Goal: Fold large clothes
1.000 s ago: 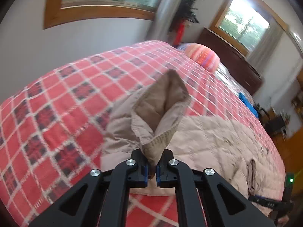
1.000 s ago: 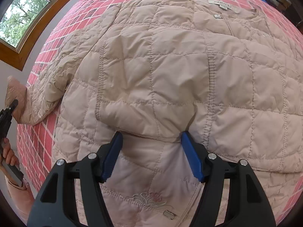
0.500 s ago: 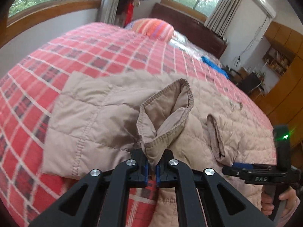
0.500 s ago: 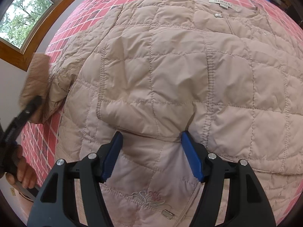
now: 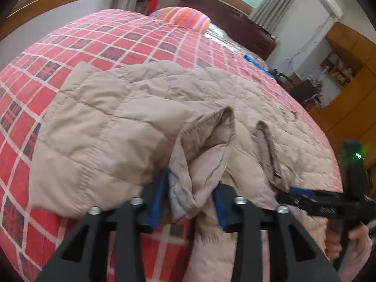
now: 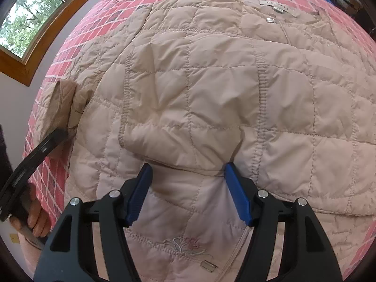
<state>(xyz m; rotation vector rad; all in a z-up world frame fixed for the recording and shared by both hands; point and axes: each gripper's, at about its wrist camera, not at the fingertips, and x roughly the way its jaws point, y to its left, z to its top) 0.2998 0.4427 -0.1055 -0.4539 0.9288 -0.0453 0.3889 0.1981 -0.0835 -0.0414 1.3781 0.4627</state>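
Beige quilted jacket (image 6: 211, 89) is lying across the red plaid bedspread (image 5: 117, 44), filling mid-frame; left gripper (image 5: 190, 202) is gaping around its sleeve cuff (image 5: 204, 150), right gripper (image 6: 188, 195) spread open over the hem.

The right gripper (image 6: 188, 192) is hovering wide open over the jacket (image 6: 211, 89), which is lying spread across the bedspread (image 6: 98, 28).

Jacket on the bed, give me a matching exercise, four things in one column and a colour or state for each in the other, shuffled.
Column one:
1. jacket
2. bedspread
3. left gripper
4. sleeve cuff

Column two:
A. red check
B. open
C. beige, quilted
D. lying between open gripper fingers

Pairs: 1-C, 2-A, 3-B, 4-D
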